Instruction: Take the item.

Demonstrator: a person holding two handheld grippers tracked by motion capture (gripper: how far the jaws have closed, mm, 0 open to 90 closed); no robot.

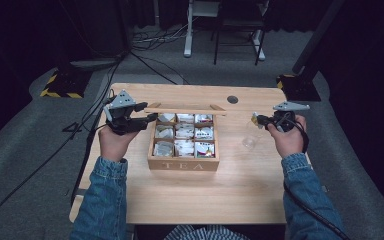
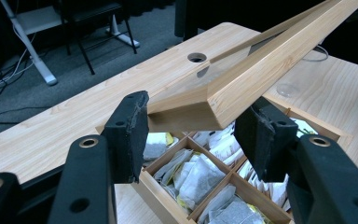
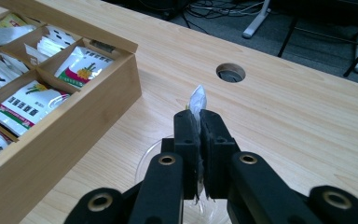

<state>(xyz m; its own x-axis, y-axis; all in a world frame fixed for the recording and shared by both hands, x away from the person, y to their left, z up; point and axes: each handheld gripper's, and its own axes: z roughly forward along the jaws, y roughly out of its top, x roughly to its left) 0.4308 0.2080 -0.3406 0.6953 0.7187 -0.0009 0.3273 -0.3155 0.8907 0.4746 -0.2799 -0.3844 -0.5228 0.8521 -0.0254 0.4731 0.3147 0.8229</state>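
A wooden tea box point(image 1: 182, 163) marked TEA stands mid-table, its compartments full of tea sachets point(image 2: 200, 177). Its lid point(image 1: 185, 109) is raised over the back of the box. My left gripper point(image 1: 147, 113) grips the lid's left end. In the left gripper view the lid's corner point(image 2: 228, 93) sits pinched between the gripper's point(image 2: 193, 126) two pads. To the right of the box my right gripper point(image 1: 260, 120) is shut on a small tea sachet point(image 3: 198, 97) that sticks out past the fingertips point(image 3: 199, 119). A clear glass point(image 1: 248, 142) stands on the table just below, its rim point(image 3: 151, 156) showing under the jaws.
A round cable hole point(image 1: 232, 99) lies in the tabletop behind the box. Bare wood stretches in front of the box to the near edge. Beyond the table are floor cables, a chair and a desk frame point(image 1: 187, 30).
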